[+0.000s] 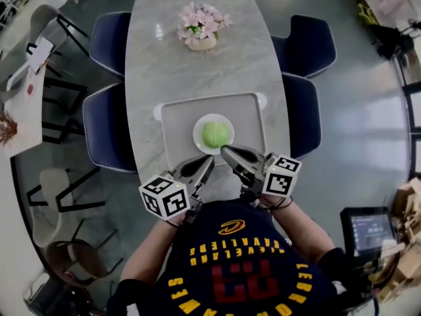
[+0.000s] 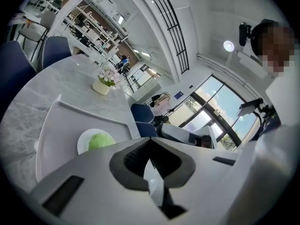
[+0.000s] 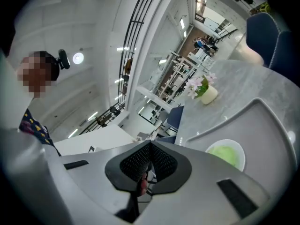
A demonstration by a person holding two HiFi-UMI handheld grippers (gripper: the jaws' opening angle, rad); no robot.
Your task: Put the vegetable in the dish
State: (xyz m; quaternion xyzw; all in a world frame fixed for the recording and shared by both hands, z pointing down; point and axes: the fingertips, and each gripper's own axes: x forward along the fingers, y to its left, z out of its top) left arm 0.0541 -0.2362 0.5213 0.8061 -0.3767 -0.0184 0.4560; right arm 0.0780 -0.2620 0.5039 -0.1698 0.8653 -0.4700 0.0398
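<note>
Your one round green vegetable sat in the single white round dish on the one grey rectangular tray; it showed no long axis. It lay just ahead of both tips, nearer your right gripper than your left gripper; both pairs of jaws were clenched on nothing.

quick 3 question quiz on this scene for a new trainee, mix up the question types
1. True or false: the green vegetable lies on the white dish.
2. The dish sits on: A) the grey tray B) a chair C) the floor
3. Fill in: the left gripper and the right gripper both have their fingers ____, with nothing between them.
Key: 1 true; 2 A; 3 shut
</note>
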